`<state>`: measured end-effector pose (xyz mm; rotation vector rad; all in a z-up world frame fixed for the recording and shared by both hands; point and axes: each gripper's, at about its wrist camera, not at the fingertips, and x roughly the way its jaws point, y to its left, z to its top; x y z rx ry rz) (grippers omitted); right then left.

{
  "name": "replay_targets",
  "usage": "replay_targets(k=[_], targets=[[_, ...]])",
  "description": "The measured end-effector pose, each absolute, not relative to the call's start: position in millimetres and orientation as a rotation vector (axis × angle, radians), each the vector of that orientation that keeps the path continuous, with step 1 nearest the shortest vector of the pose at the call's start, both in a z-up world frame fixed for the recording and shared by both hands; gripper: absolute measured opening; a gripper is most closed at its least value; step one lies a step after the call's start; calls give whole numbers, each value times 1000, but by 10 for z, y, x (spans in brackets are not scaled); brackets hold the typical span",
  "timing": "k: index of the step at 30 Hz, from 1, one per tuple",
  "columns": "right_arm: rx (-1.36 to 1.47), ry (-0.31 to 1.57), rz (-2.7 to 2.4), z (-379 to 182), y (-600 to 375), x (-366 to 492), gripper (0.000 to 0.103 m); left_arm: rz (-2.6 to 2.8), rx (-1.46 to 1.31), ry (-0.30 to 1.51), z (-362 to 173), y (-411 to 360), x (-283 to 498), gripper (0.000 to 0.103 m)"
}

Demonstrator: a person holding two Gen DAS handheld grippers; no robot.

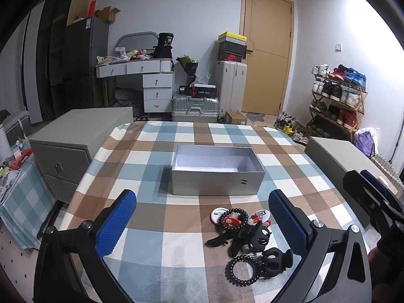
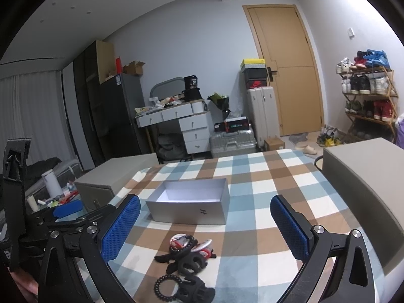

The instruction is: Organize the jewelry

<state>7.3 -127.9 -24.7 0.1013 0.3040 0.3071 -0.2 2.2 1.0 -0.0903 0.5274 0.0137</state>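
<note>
A silver open box point(image 1: 217, 179) point(image 2: 189, 210), empty inside, stands in the middle of the checked tablecloth point(image 1: 156, 156) point(image 2: 262, 181). In front of it lies a pile of accessories point(image 1: 248, 234) point(image 2: 188, 257): a black bead bracelet with a red charm point(image 1: 233, 219), round badges point(image 1: 257, 217), black claw clips point(image 1: 276, 258) point(image 2: 195, 290) and a black spiral hair tie point(image 1: 241, 269) point(image 2: 165, 285). My left gripper point(image 1: 202, 224) hovers open above the pile, holding nothing. My right gripper point(image 2: 204, 227) is open too, just behind the pile, and empty.
Grey drawer cabinets point(image 1: 73, 141) point(image 2: 366, 184) flank the table on both sides. The other gripper shows at each view's edge point(image 1: 373, 202) point(image 2: 38, 217). Behind are suitcases point(image 1: 194, 108), a white desk point(image 1: 144, 75), a shoe rack point(image 1: 335, 96) and a wooden door point(image 1: 267, 50).
</note>
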Motion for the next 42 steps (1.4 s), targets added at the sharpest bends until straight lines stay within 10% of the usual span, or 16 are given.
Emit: replay_targets(k=[42], targets=[[80,308,301,-258,-1290,20,103,21,-91,537,-2,0,-21,102]])
